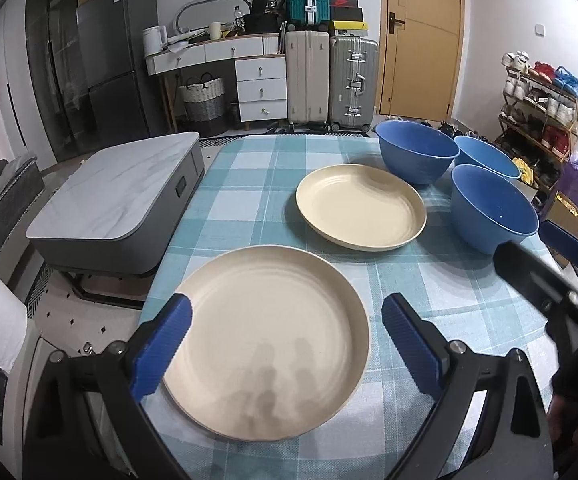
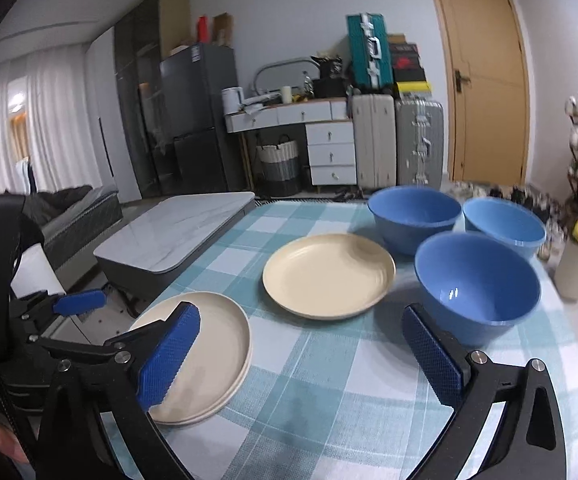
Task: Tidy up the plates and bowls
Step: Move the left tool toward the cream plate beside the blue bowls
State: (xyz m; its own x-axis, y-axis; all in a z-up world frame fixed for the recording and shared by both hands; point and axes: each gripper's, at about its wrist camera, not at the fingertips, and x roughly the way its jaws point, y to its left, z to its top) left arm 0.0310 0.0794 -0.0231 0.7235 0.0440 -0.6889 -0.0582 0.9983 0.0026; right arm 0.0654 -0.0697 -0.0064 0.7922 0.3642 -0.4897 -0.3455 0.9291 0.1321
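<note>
Fingers (image 1: pixel 161 344) of both grippers stand wide apart, holding nothing. I judge the work part done: two plates stacked (image 2: pixel 205 356) near left, one plate (image 2: pixel 329 276) loose mid-table, three bowls (image 2: pixel 477 284) unnested far right. Left gripper (image 1: pixel 285 344) hovers over the stack, tilted down; right gripper (image 2: pixel 301 356) points toward the bowls.
</note>
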